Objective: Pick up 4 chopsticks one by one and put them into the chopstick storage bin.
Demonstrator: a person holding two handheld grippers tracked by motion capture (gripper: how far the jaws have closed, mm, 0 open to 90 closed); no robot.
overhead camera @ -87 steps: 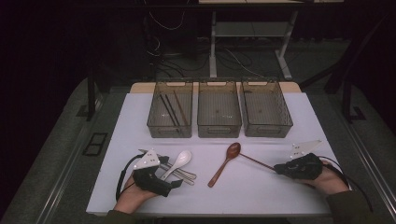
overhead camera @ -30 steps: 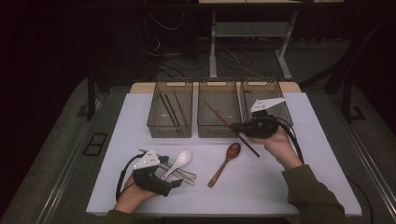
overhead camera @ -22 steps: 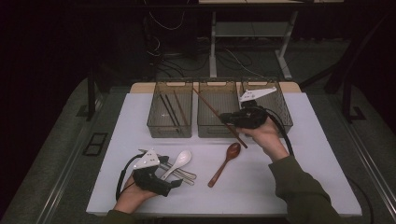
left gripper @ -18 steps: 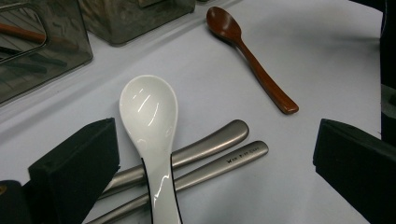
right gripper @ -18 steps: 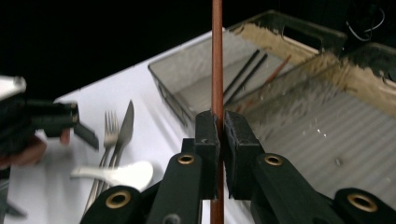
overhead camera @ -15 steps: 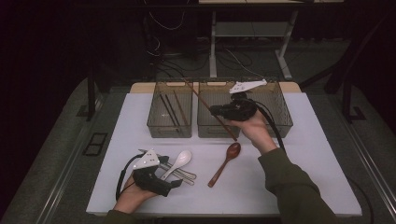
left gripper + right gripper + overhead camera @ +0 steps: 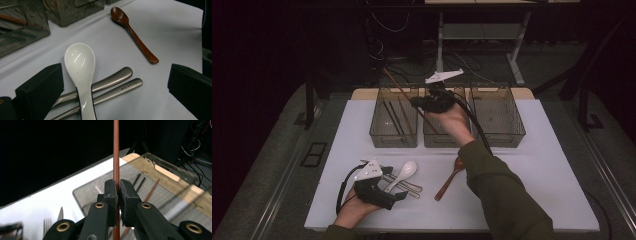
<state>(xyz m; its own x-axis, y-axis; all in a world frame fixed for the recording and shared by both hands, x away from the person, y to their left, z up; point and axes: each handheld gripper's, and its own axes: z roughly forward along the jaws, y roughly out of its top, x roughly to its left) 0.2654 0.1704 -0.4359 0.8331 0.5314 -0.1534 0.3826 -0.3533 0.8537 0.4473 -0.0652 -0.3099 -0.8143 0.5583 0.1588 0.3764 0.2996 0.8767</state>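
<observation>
My right gripper (image 7: 419, 103) hangs above the near edges of the left bin (image 7: 377, 131) and the middle bin (image 7: 432, 140), shut on a thin brown chopstick (image 7: 394, 82) that slants up to the left. In the right gripper view the chopstick (image 7: 116, 150) stands clamped between the two pads, with the left bin (image 7: 160, 195) and its chopsticks below. My left gripper (image 7: 396, 196) rests on the table near the front left, open. Its jaws stand wide either side of a white spoon (image 7: 80, 62), which lies across two metal handles (image 7: 120, 75).
A brown wooden spoon (image 7: 451, 174) lies on the white table (image 7: 542, 165) beside the person's right sleeve. A third clear bin (image 7: 507, 135) stands to the right of the other two. Fork tines (image 7: 47, 223) show at the lower left of the right gripper view.
The right gripper carried the chopstick up from the table's right side and leftward across the bins, rising a little. The left gripper has stayed put.
</observation>
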